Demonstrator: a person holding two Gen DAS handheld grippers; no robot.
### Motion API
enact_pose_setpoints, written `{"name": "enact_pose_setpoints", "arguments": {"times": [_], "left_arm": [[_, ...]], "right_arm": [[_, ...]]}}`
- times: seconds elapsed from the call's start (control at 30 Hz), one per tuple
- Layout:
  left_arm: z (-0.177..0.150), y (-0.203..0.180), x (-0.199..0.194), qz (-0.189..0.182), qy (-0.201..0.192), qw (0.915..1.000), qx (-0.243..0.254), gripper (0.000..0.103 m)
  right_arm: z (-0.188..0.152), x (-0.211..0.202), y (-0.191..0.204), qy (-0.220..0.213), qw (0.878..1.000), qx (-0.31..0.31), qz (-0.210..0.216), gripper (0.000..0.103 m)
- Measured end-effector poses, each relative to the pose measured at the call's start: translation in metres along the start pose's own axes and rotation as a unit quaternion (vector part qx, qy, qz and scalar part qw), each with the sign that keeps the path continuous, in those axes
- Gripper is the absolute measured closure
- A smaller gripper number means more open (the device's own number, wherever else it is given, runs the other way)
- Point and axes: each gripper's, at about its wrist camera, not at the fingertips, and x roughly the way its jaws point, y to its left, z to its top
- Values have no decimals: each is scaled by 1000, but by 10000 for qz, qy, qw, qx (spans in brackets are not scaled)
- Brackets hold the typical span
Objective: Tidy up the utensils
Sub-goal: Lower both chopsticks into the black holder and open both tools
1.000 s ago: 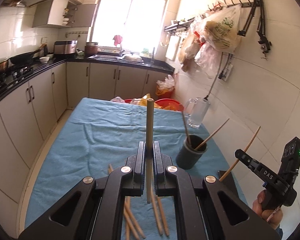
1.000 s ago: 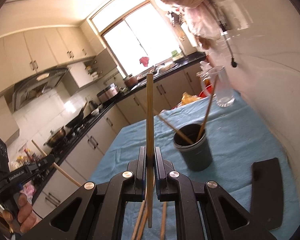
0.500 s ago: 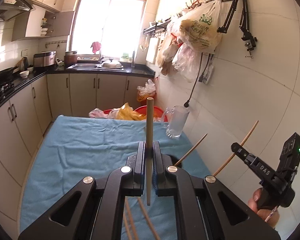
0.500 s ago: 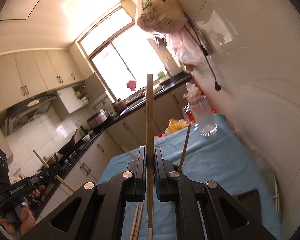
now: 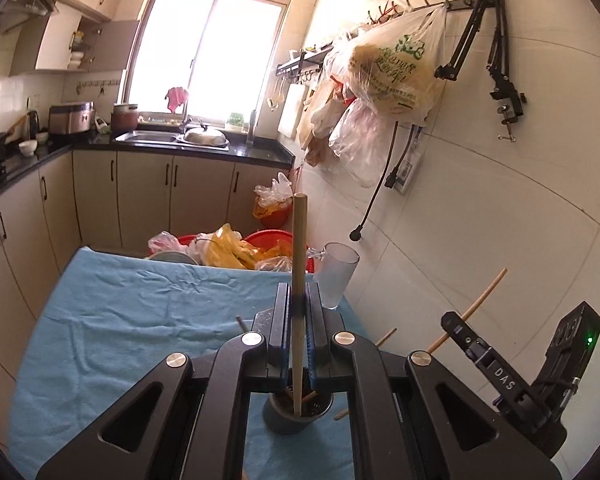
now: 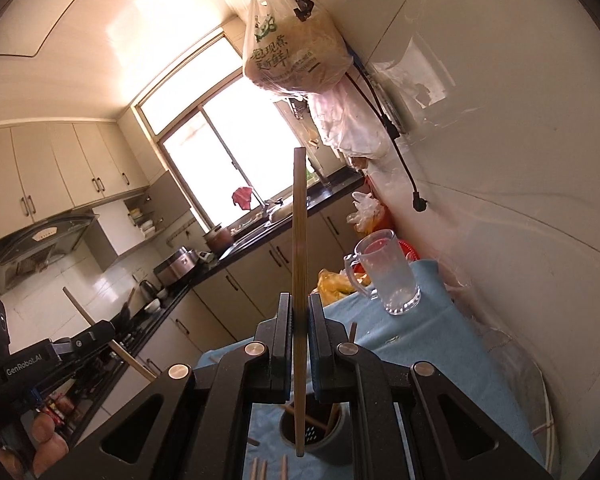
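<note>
Your left gripper is squeezed tight on one chopstick. The stick stands straight up, and its bottom tip hangs right over the dark cup. Your right gripper pinches another chopstick the same way, with its tip over the cup too. A few sticks already lean inside the cup. More loose sticks lie flat on the blue cloth just in front of the cup. A clear mug stands behind the cup, near the wall.
</note>
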Motion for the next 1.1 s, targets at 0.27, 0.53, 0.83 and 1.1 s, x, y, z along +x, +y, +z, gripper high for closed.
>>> {"name": "enact_pose_setpoints", "arguments": {"times": [0.27,0.53,0.83,1.1], "left_arm": [[-21,15,50,62,365,9991,-182,97],[-38,31,77,135,709,9969,-328,97],[-36,33,68,150,661,9972,-323,81],[-40,37,33,152,485,9981,-351,70]], "right_arm": [[-10,47,-7,302,9994,-73,-155,95],[-36,74,-16,812,9961,-110,-321,95],[-34,67,-18,781,9965,-67,-304,82],[-32,26,-15,508,9982,-23,-309,79]]}}
